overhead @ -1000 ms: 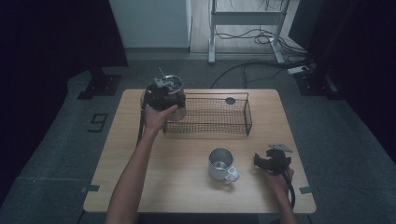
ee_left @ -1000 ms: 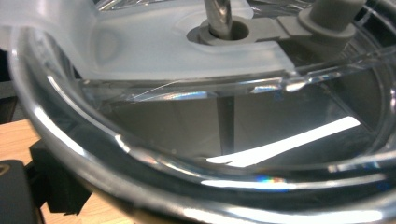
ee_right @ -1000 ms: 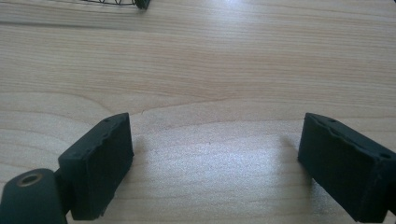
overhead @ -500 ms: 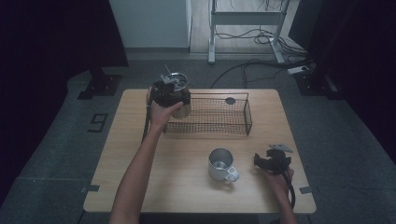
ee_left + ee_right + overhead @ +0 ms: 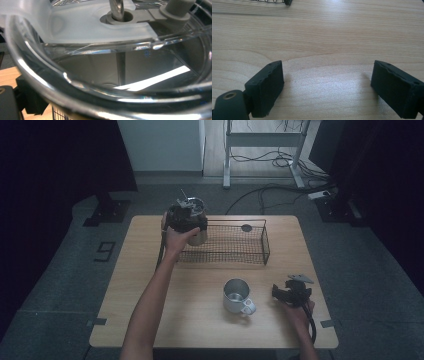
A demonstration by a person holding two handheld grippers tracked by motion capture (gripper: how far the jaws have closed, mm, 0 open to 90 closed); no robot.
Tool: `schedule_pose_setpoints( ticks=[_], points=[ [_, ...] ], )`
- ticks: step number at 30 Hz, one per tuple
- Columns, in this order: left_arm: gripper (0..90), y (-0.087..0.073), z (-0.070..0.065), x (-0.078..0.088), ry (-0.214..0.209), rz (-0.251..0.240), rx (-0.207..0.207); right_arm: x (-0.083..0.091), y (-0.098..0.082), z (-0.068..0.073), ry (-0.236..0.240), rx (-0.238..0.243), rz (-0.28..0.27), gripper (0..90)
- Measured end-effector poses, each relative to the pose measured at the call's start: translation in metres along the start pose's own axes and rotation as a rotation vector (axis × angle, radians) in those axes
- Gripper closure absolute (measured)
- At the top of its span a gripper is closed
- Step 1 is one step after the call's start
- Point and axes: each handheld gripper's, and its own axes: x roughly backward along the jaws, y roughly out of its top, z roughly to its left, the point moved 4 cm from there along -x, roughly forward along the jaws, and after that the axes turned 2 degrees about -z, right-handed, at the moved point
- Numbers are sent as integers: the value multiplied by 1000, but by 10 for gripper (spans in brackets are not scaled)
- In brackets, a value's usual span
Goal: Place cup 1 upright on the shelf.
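left gripper [image 5: 186, 218] held a lidded metal pot [image 5: 196, 226] over the wire basket's [image 5: 250, 245] left end; placement step, judged. next: lower, then release. right gripper [image 5: 291, 292] rested spread, empty, beside the steel mug [image 5: 236, 295].

Pale matt wood-grain table [image 5: 150, 285], shiny metal mug [image 5: 236, 295], black wire-mesh basket [image 5: 230, 245], glossy clear plastic lid [image 5: 75, 50]
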Motion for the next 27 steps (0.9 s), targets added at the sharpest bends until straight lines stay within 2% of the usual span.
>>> schedule_pose_setpoints(
  ticks=[9, 13, 18, 27],
  points=[
    [42, -6, 1, -11, 3, 18, -2, 0, 0, 0, 0, 0, 0, 108],
    [42, -10, 2, -15, 16, 19, 7, 0, 0, 0, 0, 0, 0, 108],
    [42, -17, 6, -22, 11, 28, 41, 0, 0, 0, 0, 0, 0, 108],
    [42, -25, 9, -29, 13, 41, 46, 0, 0, 0, -1, 1, 0, 109]
  ],
)
